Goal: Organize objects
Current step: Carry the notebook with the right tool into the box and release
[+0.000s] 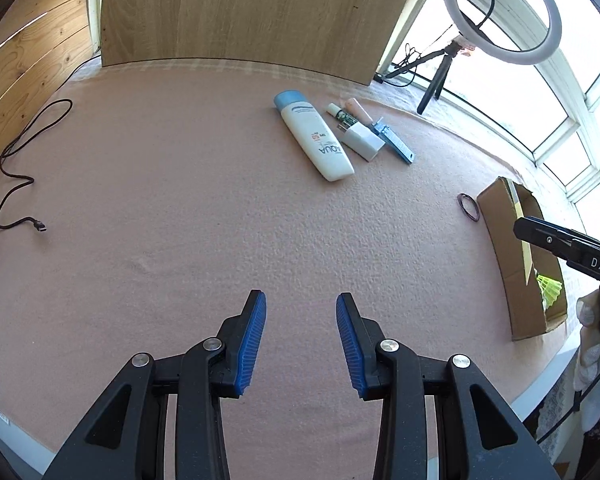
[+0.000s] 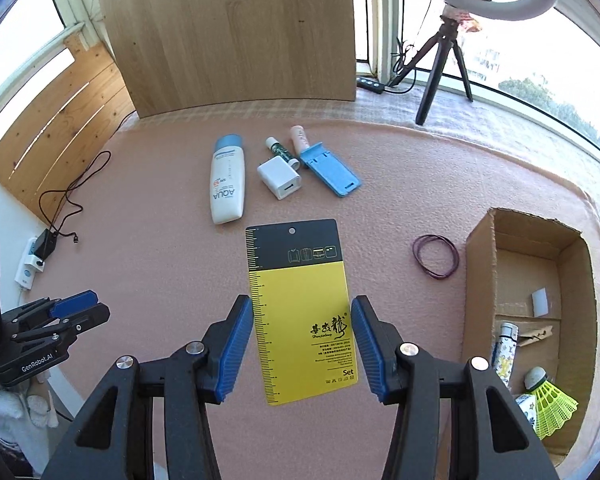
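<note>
The right gripper holds a flat rectangular card between its blue ribbed pads, both pads against the card's long edges. The card is black across its far third and yellow over the rest, with a ruler scale printed down its left edge, a small round hang hole at the far end, a row of small icons on the black part, and dark lettering including "Set" near the bottom right. It sits above the pink felt-covered table, near the middle.

The left gripper hangs over bare felt, jaws spread apart with nothing between them.

Far of the card lies a row: a white sunscreen tube with a blue cap, a white cube charger, a small green-and-white stick, a pale pink tube and a blue plastic stand.

To the right, a purple wire loop lies just beside an open brown cardboard box, which contains a yellow-green shuttlecock.
</note>
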Motion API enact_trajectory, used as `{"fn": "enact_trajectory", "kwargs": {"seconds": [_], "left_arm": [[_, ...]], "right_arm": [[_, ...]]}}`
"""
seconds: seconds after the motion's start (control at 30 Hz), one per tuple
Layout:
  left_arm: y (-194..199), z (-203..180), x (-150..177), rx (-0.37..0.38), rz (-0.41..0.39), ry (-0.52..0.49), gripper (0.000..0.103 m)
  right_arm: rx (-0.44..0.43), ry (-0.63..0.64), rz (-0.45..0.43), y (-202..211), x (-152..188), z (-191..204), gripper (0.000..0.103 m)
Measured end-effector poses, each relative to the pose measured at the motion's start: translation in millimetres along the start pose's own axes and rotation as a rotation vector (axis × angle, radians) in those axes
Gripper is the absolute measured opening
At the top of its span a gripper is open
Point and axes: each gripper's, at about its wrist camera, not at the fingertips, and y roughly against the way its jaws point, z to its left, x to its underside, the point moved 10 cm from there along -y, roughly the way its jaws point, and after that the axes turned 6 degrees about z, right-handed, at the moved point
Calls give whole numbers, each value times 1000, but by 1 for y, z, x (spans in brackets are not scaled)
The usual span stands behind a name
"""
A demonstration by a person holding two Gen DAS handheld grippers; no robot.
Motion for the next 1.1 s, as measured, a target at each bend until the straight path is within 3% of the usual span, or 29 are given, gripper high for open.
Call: {"fn": "enact_trajectory", "kwargs": {"seconds": [0.33,0.6,0.9,1.1], "left_arm": [[-18,-56,-6,37,24,-86,39],[-29,-82,-11,46,39,-120,39],[-37,-93,-15,43,47,-138,39],[-37,-91,-22,31,42,-142,39]], "right_arm": [[106,-191,-50,37,26,-107,47],[160,-274,-49,45,44,-163,47],[163,-300,-51,42,51,-180,48],[163,-287,-50,41,48,-177,55]]}}
